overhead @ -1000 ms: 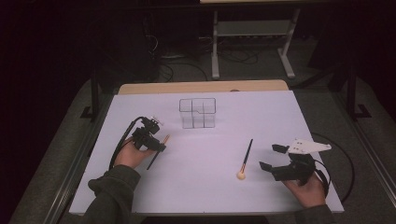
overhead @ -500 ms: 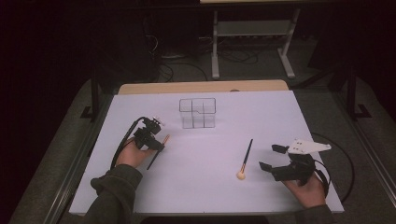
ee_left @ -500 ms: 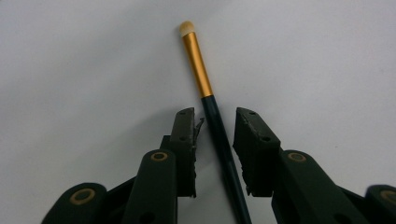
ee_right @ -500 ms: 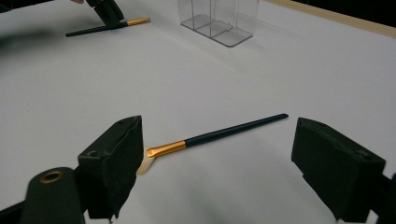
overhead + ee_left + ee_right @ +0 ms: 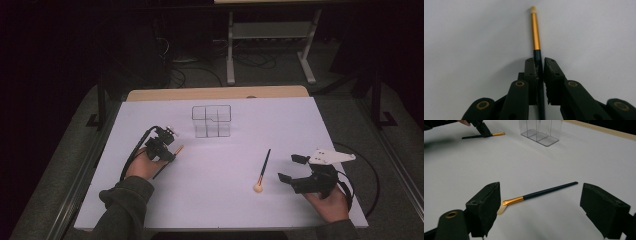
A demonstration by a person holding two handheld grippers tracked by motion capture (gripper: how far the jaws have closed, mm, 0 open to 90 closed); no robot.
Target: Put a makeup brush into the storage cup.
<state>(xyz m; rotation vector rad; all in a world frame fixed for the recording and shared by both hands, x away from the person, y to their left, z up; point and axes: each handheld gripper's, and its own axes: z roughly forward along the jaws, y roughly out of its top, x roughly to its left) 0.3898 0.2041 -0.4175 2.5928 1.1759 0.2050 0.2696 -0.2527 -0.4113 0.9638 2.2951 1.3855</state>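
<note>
In the high view the left tongs (image 5: 167,148) sit at centre left of the frame, low over the white desk (image 5: 220,200), and their jaws have just been closing on a slim brush (image 5: 172,155) with a dark handle and a gold ferrule. The left gripper view shows this closely: the two black jaws are clamped on the dark handle at the middle of the frame, and the gold ferrule runs straight up from them to a small pale tip near the top edge. The brush (image 5: 535,32) lies flat on the desk

The right tongs (image 5: 288,168) are at lower right of the high view, jaws standing wide apart with nothing between the pads. Just left of them lies a second brush (image 5: 263,169), dark handle pointing toward the upper part of the frame, its pale rounded head toward the bottom. In the right gripper view that second brush (image 5: 541,193) lies across the middle of the frame beyond the spread jaws, touching neither

A clear plastic organizer (image 5: 212,120) with several compartments stands upright above centre in the high view, well apart from both brushes
</note>
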